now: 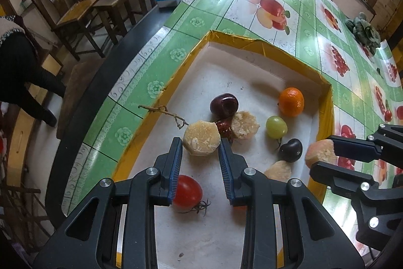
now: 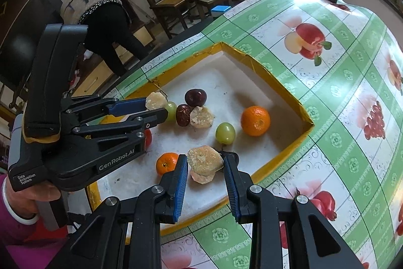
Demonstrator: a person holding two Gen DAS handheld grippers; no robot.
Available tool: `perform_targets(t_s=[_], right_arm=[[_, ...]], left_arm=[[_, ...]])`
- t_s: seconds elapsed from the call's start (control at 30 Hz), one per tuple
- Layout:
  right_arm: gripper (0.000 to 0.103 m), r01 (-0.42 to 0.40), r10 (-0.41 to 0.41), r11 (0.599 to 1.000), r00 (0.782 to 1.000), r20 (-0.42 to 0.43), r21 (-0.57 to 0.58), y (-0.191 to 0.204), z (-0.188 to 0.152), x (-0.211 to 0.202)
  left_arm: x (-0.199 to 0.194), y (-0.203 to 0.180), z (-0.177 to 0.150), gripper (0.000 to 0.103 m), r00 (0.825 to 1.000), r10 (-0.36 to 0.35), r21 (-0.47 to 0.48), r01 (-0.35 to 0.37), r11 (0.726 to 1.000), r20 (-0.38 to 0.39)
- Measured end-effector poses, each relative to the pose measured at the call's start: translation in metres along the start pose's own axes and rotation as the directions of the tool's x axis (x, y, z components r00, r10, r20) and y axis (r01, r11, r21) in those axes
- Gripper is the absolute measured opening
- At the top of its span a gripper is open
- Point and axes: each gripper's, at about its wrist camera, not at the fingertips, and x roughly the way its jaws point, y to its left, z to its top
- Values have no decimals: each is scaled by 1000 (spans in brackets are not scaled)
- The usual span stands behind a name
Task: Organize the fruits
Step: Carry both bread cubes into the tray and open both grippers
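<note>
Each of your grippers clamps a pale chunk over the gold-rimmed tray.

Your left gripper [image 1: 200, 146] grips a tan, hexagon-cut chunk [image 1: 201, 141] with rough, grainy faces, at the tray's [image 1: 262, 44] middle. Your right gripper [image 2: 205, 164] pinches a lumpy yellowish chunk [image 2: 204, 161] near the front rim, just beside a small orange [image 2: 166, 163]. Loose in the tray: bigger orange [image 2: 255, 120], green grape [image 2: 225, 133], dark plum [image 2: 195, 97], red tomato [image 1: 187, 190].

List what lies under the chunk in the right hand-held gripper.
Another pale chunk on the tray floor, partly covered; a dark fruit peeks behind. Anything further beneath is hidden.
</note>
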Motion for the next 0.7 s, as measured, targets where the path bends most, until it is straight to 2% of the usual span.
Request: perform_targets(t_s=[0.13,0.7], right_arm=[[28,-10,10,1000,1000,-11,-6,2,5,9],[28,-44,43,999,995,-86,-5,8,23,64]], left_arm=[[5,5,0,29,999,-24,-18,23,1000,-24],[15,13,-2,28,998,-28,-37,26,999,-49]])
